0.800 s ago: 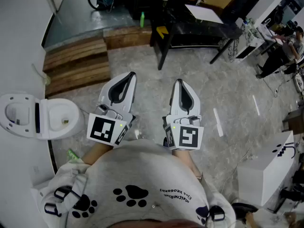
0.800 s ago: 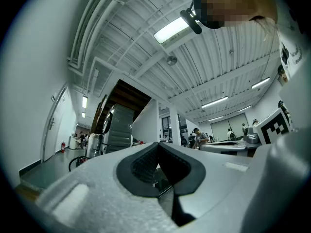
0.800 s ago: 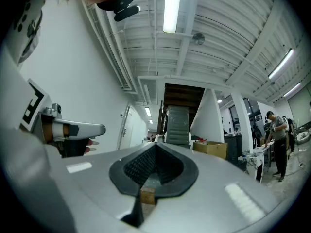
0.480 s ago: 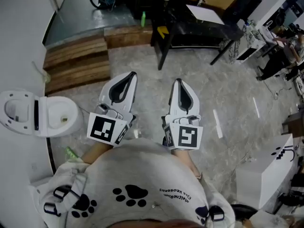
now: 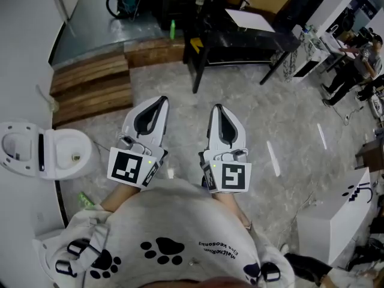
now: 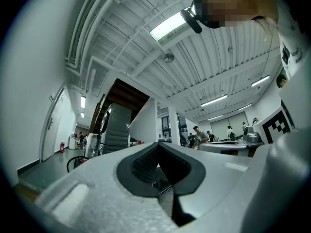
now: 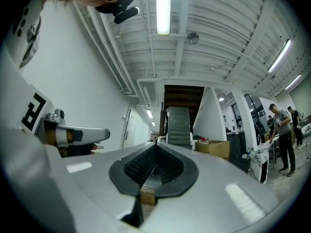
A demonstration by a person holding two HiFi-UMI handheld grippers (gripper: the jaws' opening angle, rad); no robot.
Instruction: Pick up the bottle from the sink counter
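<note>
No sink counter and no bottle on one shows in any view. Both grippers are held side by side in front of my chest, over a grey marbled floor, pointing away from me. My left gripper (image 5: 161, 101) is shut, its white jaws meeting at the tip with nothing between them. My right gripper (image 5: 216, 108) is shut and empty too. In the left gripper view the left gripper (image 6: 156, 145) has its dark pads closed together, and the right gripper (image 7: 155, 146) looks the same in its own view. Both look slightly upward into a hall.
A white toilet (image 5: 45, 150) stands at the left against a white wall. Wooden steps (image 5: 90, 87) lie ahead on the left. A dark table (image 5: 240, 41) with a cardboard box stands ahead, a small green bottle (image 5: 172, 29) beside it. A white cabinet (image 5: 336, 215) is at the right.
The head view has shifted a little, so both grippers and the toilet sit slightly further left in the picture. The jaws stay shut and empty.
</note>
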